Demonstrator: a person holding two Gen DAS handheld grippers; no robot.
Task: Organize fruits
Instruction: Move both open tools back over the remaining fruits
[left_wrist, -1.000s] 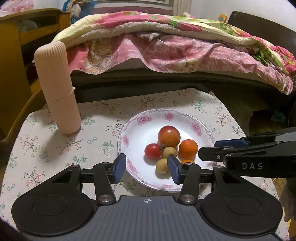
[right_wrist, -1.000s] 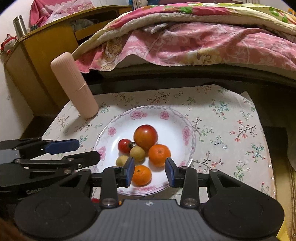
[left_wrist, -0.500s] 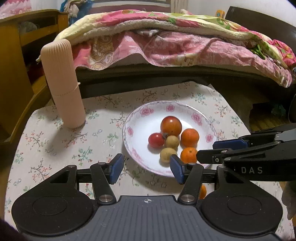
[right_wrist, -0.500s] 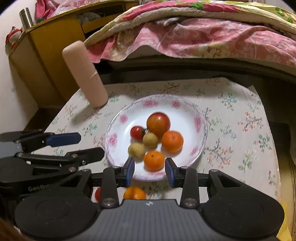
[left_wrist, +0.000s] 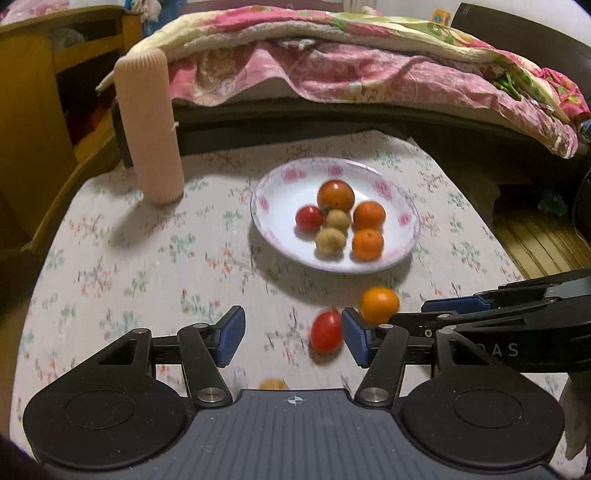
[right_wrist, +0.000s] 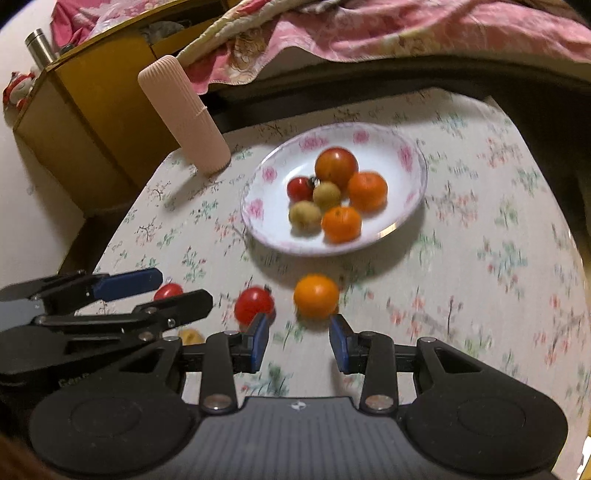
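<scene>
Seen from the left wrist, the left hand-held gripper (left_wrist: 293, 335) is held with its jaws apart and empty over the floral worktop (left_wrist: 147, 266), a cherry tomato (left_wrist: 326, 331) lying against its right finger and a loose orange (left_wrist: 379, 305) just beyond, while six fruits are gathered in the flowered plate (left_wrist: 280, 236). From the right wrist, the right hand-held gripper (right_wrist: 299, 342) is likewise spread and empty, the loose orange (right_wrist: 317, 295) and cherry tomato (right_wrist: 254, 303) resting just past its tips, short of the plate (right_wrist: 258, 221).

Small yellow fruit (left_wrist: 273, 384) half hidden behind left gripper (left_wrist: 293, 336) body
</scene>
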